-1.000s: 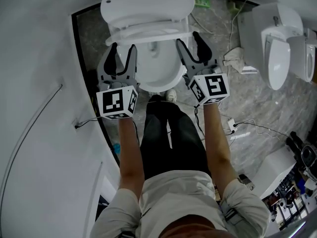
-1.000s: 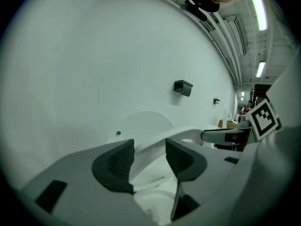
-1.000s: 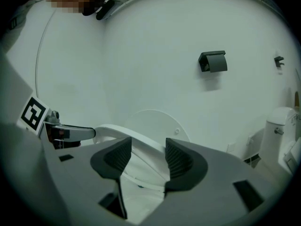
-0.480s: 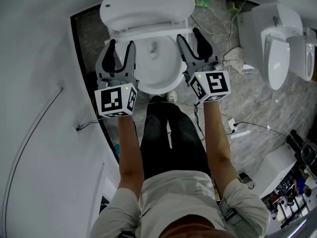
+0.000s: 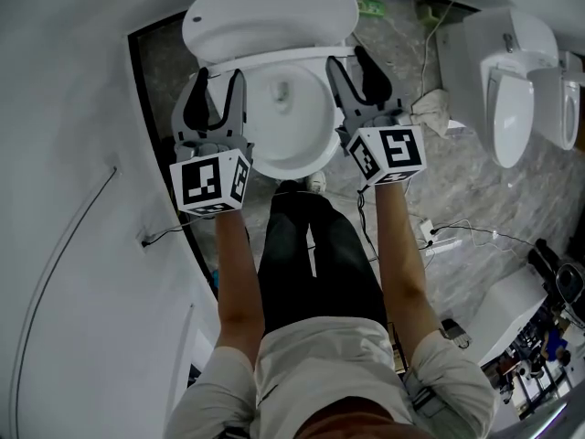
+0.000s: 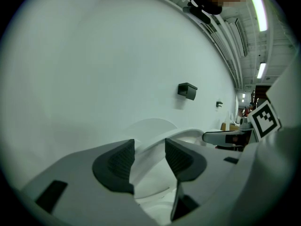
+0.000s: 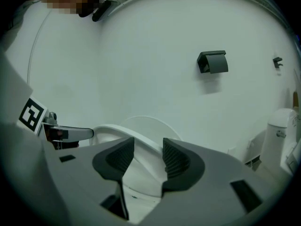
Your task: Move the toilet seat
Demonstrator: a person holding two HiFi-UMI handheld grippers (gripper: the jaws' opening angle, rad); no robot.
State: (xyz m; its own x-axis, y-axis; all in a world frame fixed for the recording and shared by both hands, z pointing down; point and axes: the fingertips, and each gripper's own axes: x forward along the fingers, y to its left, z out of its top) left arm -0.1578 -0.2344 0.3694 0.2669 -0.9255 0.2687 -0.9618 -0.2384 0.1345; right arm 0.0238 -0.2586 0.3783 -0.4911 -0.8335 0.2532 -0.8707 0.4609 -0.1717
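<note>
Toilet seat (image 5: 274, 59): up off the bowl (image 5: 288, 126) and tilted toward the raised lid (image 5: 270, 12) at the far end, spanning the gap between both grippers.
Left gripper (image 5: 219, 80): on the seat's left side. In the left gripper view the white rim runs straight through the gap, and the ribbed fingers (image 6: 120, 161) are clamped on it from either side.
Right gripper (image 5: 349, 62): on the seat's right side, level with the left one. Its jaws are closing, with the seat rim between them, and the dark pads (image 7: 117, 157) press against its edge.
Seat against fingers: each rim enters low at the near end of the jaws and rises away toward the far wall.
Bowl: open and uncovered, lying between the two grippers.
Person: dark trousers (image 5: 311, 245) just near of the bowl, both forearms stretched forward.
Right of scene: a second toilet (image 5: 512, 90) stands well apart on the grey floor (image 5: 475, 190).
</note>
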